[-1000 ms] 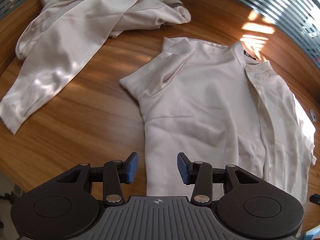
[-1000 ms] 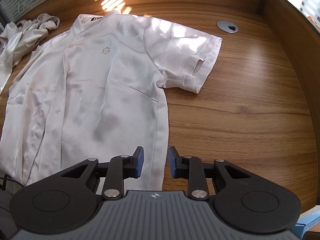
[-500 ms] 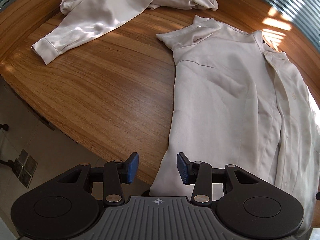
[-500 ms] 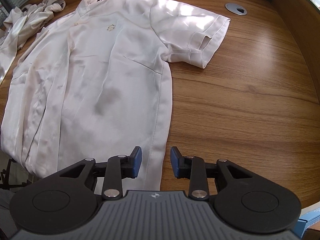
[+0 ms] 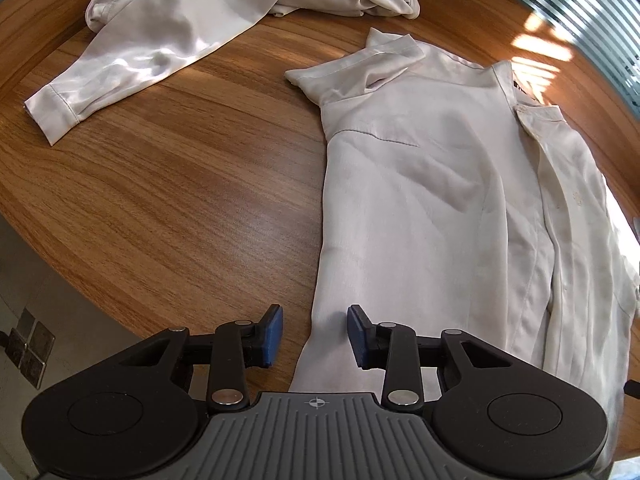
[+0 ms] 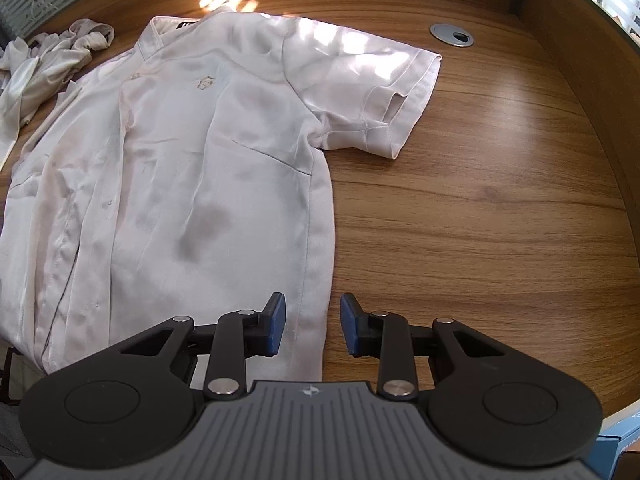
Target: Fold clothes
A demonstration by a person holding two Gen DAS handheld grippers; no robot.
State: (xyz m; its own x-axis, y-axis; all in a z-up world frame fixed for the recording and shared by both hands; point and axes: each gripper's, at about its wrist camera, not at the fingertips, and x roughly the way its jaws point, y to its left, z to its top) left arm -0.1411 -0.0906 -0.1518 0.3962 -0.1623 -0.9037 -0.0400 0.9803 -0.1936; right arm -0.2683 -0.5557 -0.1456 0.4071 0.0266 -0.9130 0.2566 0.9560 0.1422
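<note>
Left wrist view: cream short-sleeved button shirt (image 5: 440, 200) flat, front up, on brown wood-grain table (image 5: 180, 200), no fold made yet. Left gripper (image 5: 315, 334) wide apart, empty, straddling shirt's hem-side edge. Crumpled cream long-sleeved garment (image 5: 192, 20) beyond shirt, untouched. Dark collar label (image 5: 524, 92) unreadable.

Right wrist view: right gripper (image 6: 312, 324) spread, empty, over shirt's opposite side seam near hem. Small chest emblem (image 6: 204, 83) illegible. Round metal cable grommet (image 6: 452, 34) beyond sleeve. Judged: all folding remains.

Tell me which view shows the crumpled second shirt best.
The left wrist view: the crumpled shirt fills the upper left on the table, with a long sleeve and cuff stretched out in full. The right wrist view catches only a bunched part of it at the far left edge.
</note>
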